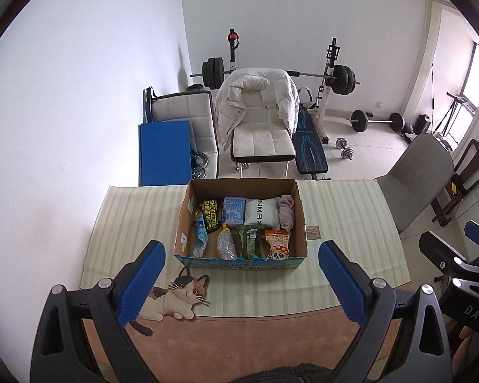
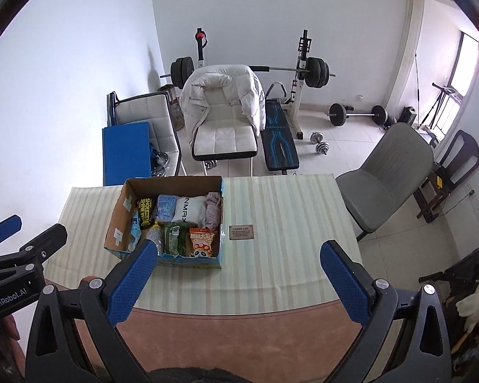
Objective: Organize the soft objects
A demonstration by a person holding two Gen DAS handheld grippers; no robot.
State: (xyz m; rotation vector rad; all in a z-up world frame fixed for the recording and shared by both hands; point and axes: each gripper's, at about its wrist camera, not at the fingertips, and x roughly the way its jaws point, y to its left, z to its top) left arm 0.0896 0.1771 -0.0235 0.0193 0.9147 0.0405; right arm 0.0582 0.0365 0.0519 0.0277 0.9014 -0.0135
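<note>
Soft packets fill a cardboard box that sits on a striped tablecloth, and every place below is given from that box. Nearest the camera, in front of the box, the left gripper hangs above the cloth with its blue-padded fingers spread wide and nothing between them. The right gripper hangs in front of the box and to its right, equally wide apart and empty; its left finger overlaps the box's front corner in the right wrist view, and whether it touches I cannot tell. A printed cat lies on the cloth just in front of the box's left corner.

Inside the box, along the front wall, stand a snack bag with a panda, a green pack, a silvery scrubber pack and a blue-and-white wrapper leaning at the left. Behind them, along the back wall, lie a black shoe-wipes pouch, a pale blue pack, a white bag and a rolled mauve cloth in the right corner. A small brown label lies on the cloth just right of the box.

Beyond the box, a white chair draped with a white puffy coat faces the table, a grey chair stands to the right, and a barbell rack stands against the far wall.
</note>
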